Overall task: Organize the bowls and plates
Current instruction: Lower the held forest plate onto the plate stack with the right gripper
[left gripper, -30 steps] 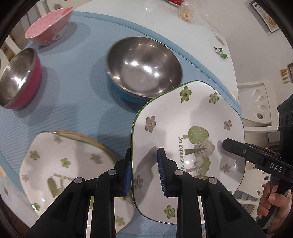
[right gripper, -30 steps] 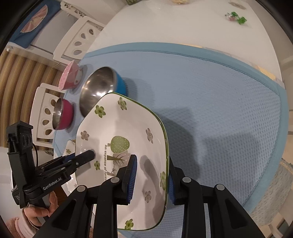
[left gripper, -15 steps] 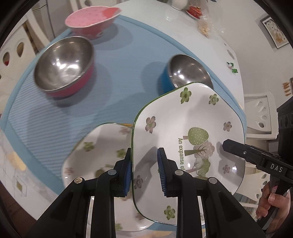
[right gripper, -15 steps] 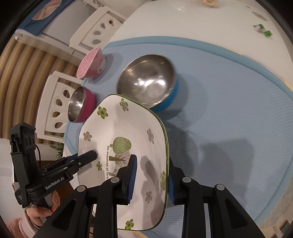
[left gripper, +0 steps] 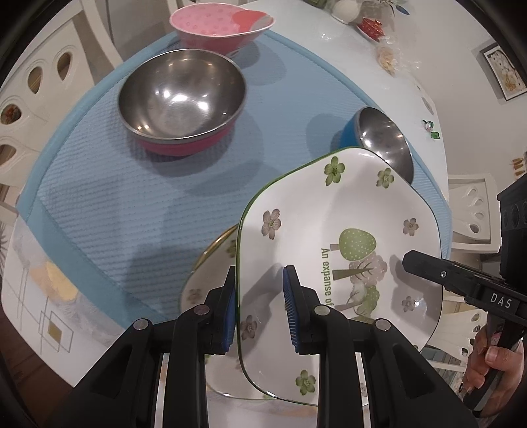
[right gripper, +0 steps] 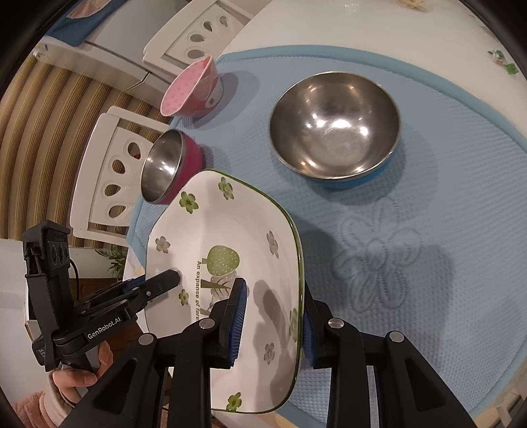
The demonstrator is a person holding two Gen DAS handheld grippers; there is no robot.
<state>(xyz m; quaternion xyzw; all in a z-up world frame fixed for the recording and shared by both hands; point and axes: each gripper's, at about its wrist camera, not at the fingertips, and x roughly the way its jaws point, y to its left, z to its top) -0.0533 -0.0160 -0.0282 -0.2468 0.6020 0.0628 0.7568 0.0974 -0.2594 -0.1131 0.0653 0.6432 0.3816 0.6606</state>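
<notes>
A white flowered plate (left gripper: 329, 214) (right gripper: 224, 230) with a green rim hangs above the table, carried by both grippers. My left gripper (left gripper: 260, 289) is shut on its left rim, and my right gripper (right gripper: 273, 299) is shut on the opposite rim. A second flowered plate (left gripper: 210, 273) with a gold rim lies on the blue mat (left gripper: 115, 197), mostly hidden under the held one. On the mat stand a steel bowl with a pink outside (left gripper: 181, 98) (right gripper: 164, 168), a steel bowl with a blue outside (left gripper: 382, 138) (right gripper: 332, 125) and a pink bowl (left gripper: 217, 23) (right gripper: 191, 89).
The mat (right gripper: 428, 197) covers part of a white table (left gripper: 329, 66). Small items and snacks (left gripper: 385, 56) sit at the far end. White chairs (right gripper: 112, 177) stand along the table's left side, and another chair (left gripper: 474, 210) is at the right.
Both grippers have carried the plate leftward across the mat. It now hangs over the second plate, which earlier lay clear to its left. The grips are unchanged.
</notes>
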